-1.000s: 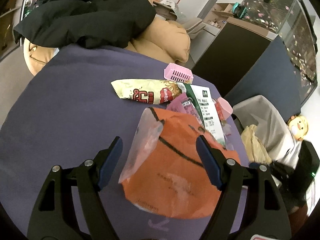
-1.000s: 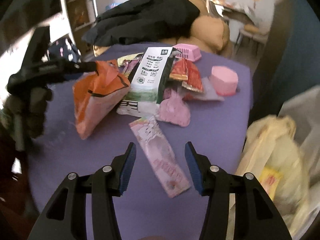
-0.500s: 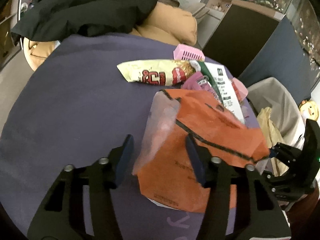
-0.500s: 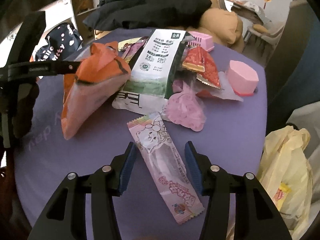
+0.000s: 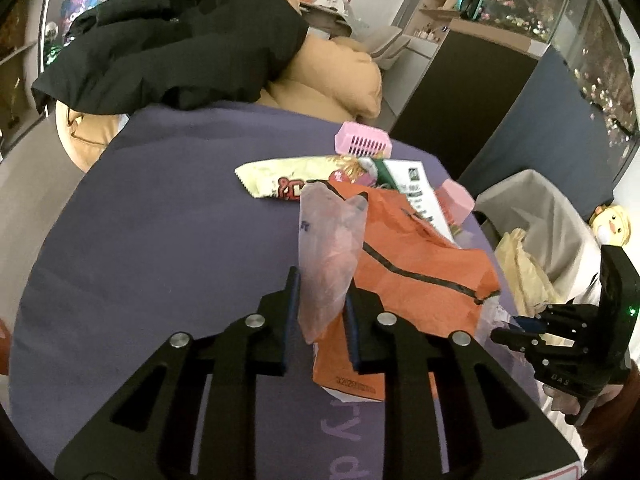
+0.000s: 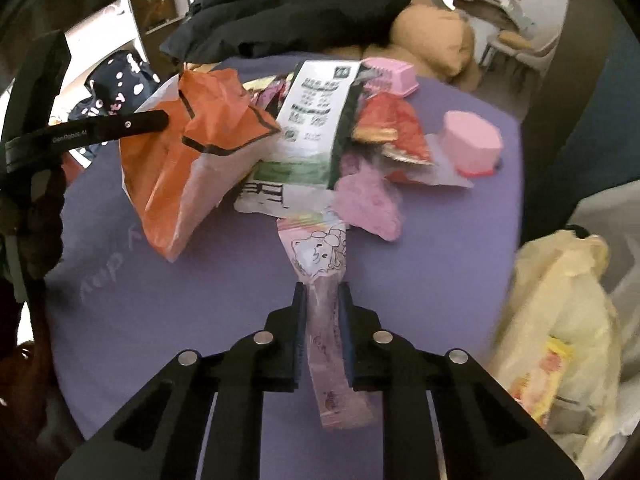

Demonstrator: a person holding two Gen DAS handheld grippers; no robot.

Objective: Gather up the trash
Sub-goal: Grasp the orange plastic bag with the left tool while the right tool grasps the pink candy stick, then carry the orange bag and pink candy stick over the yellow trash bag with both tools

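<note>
Orange and crumpled, the snack bag sits at the near edge of the litter pile on the purple table, and my left gripper has just been closing, pads now clamped on its clear flap. My right gripper (also just closing) pinches the pink wrapper, near the yellow trash bag.

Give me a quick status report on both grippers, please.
Left hand-held gripper just closed on orange bag. Right hand-held gripper just closed on pink wrapper. Wrapper pile remains on table.
</note>
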